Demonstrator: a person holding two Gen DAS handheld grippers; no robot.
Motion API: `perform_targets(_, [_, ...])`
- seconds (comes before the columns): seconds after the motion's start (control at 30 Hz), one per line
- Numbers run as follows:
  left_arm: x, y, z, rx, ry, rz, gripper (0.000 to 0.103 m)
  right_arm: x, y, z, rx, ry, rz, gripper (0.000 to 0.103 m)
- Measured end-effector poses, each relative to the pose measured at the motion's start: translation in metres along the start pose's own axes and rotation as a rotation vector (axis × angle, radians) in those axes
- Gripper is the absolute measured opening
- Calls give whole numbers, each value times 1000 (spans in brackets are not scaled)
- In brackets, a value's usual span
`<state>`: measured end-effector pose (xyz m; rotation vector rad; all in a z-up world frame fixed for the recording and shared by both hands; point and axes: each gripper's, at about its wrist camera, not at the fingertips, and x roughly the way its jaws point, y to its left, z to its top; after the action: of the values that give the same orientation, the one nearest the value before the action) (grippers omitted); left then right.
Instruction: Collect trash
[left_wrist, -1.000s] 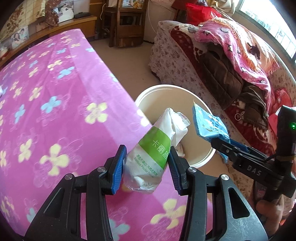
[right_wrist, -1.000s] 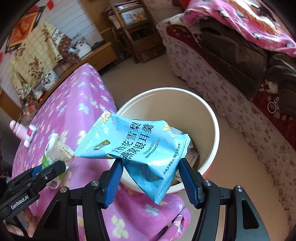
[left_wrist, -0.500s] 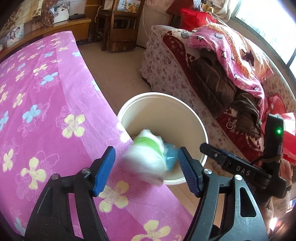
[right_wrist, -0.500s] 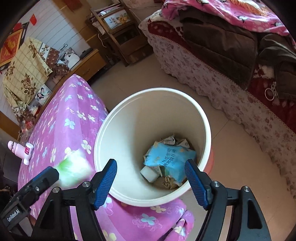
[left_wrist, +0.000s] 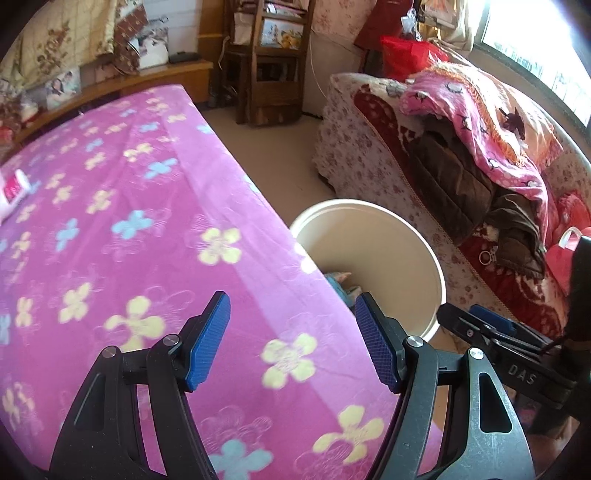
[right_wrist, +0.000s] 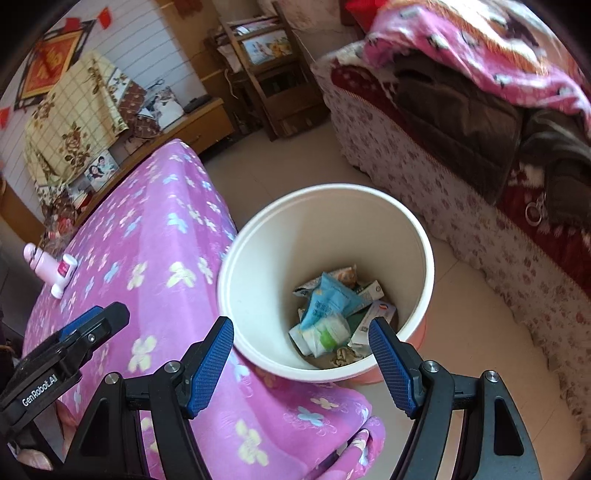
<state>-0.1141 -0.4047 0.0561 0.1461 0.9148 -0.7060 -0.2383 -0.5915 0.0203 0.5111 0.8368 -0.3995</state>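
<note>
left gripper (left_wrist: 291, 339) jaws apart, empty, over pink flowered cloth (left_wrist: 110, 221) | cream bin (right_wrist: 424, 258) beside the cloth, blue packet (right_wrist: 328, 299) and green-white pouch (right_wrist: 327, 334) inside | right gripper (right_wrist: 301, 363) jaws apart, empty, above bin's near rim

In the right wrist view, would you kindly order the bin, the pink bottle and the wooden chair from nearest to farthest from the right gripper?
From the right gripper:
1. Bin, just ahead of the open fingers, beside the pink cloth.
2. Pink bottle, far left, lying on the cloth.
3. Wooden chair, at the back against the wall.
</note>
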Motion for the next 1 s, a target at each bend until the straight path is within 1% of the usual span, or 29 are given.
perform_targets(0.17, [-26,6,-6,2,-53,34,69,-22,19,-6,-48,-65,-36,73])
perform_targets(0.37, [-62,13,-13,-8,-132,38,69,-55,40,-11,-87,-165,-70,74])
perform_targets(0.53, [-92,17,-19,-6,-206,51,69,-79,59,-16,-122,-229,-95,74])
perform_targets(0.6, [-101,18,-21,1,-234,59,69,-86,66,-20,-140,-254,-109,76])
perform_targets(0.67, [-110,20,-24,7,-256,69,69,-94,74,-23,-153,-283,-121,82])
perform_targets(0.8, [-124,26,-30,7,-292,78,69,-109,87,-27,-169,-330,-134,83])
perform_targets(1.0, [-147,31,-37,12,-355,94,69,-124,99,-33,-174,-370,-123,83])
